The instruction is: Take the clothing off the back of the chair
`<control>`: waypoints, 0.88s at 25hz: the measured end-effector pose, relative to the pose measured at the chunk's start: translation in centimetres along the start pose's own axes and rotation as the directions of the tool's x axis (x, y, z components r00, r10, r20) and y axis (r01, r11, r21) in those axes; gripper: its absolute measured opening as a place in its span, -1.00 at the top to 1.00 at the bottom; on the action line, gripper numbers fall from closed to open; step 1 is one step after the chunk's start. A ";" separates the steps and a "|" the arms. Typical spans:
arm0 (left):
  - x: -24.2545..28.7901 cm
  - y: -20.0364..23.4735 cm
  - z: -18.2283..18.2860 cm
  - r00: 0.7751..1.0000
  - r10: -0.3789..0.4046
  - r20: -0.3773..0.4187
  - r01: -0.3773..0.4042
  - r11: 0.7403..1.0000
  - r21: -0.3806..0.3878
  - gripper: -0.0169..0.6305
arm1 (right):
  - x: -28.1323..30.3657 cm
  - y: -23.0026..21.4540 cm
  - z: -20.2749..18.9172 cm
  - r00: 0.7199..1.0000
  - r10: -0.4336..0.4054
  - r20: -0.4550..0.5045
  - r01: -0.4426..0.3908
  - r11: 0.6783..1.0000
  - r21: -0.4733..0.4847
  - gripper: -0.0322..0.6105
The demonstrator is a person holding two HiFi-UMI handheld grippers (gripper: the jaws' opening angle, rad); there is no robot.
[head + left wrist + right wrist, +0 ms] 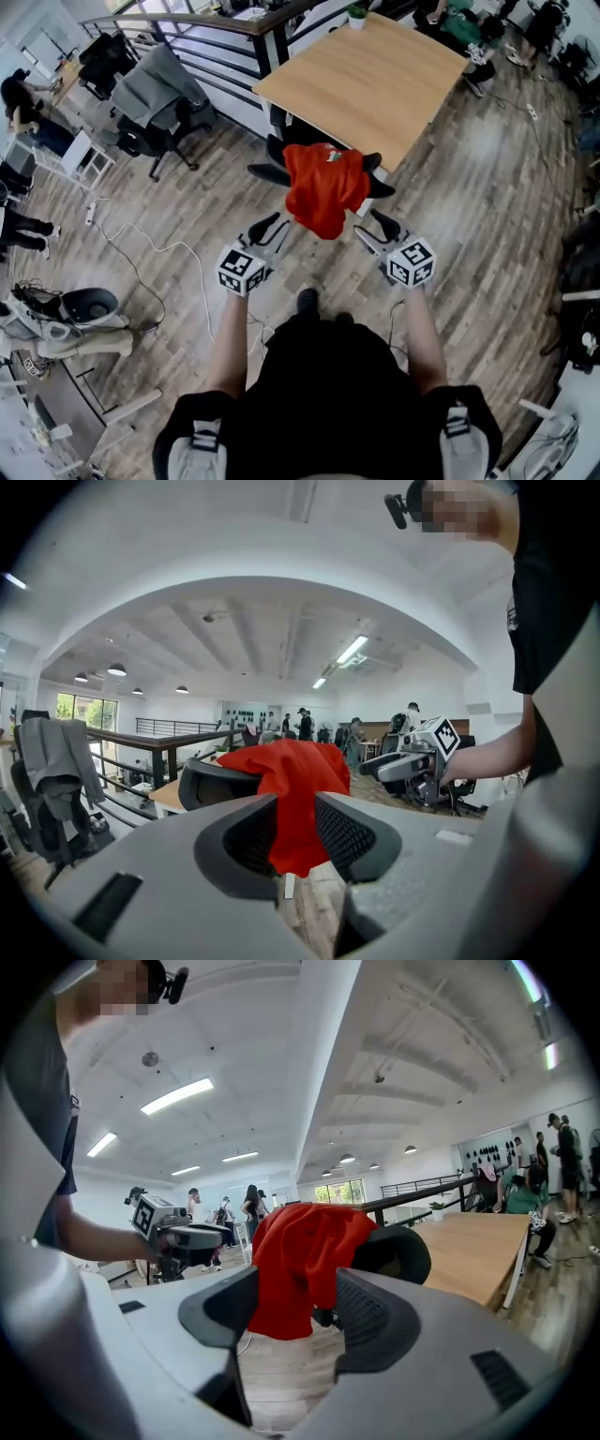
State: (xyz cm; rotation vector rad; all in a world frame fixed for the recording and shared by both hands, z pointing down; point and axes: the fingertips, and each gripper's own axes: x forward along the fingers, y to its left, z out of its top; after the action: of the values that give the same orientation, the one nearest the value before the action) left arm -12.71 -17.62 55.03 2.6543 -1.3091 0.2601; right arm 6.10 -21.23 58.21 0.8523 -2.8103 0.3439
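Jaws apart nr limp red cloth [323, 187]

Both bare forearms reach forward from the black-shirted torso, roughly parallel and well apart. The left forearm [228, 342] carries the left tool [270, 231], a grey two-jaw gripper with a black-and-white marker cube [241, 269] at its base. Its jaws stand slightly apart and point forward and a little inward. The right forearm [424, 342] carries the matching right tool [371, 229], whose jaws are parted wider and angled inward toward the left one. Both tools sit at about the same height, tilted just below level.
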 end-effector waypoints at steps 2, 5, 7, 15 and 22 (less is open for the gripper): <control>0.8 1.2 -0.1 1.000 -0.010 -0.008 0.010 1.000 -0.005 0.51 | 1.1 -0.6 0.9 1.000 -0.015 0.003 0.015 1.000 -0.003 0.04; 2.2 2.3 -0.1 0.999 -0.050 -0.015 0.050 0.998 -0.028 0.33 | 2.7 -1.5 1.5 0.999 -0.033 -0.001 0.033 0.999 -0.003 -0.08; 3.0 2.9 0.1 0.996 -0.088 -0.003 0.087 0.994 -0.064 0.24 | 3.9 -2.0 2.0 0.999 -0.034 -0.004 0.034 0.999 0.037 -0.15; 6.8 4.0 -0.6 0.973 -0.226 -0.047 0.218 0.966 -0.139 0.03 | 6.1 -1.3 3.7 1.000 -0.001 -0.018 0.003 0.998 0.060 -0.19; 9.2 2.6 -0.8 0.943 -0.321 -0.082 0.310 0.943 -0.125 0.03 | 7.2 -0.3 4.0 1.000 0.019 -0.012 -0.018 0.998 0.052 -0.04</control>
State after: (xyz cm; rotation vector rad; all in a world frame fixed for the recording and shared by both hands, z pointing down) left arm -9.32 -26.09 58.12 2.6647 -0.8240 0.2651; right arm -0.02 -26.30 56.16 0.8324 -2.8111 0.4258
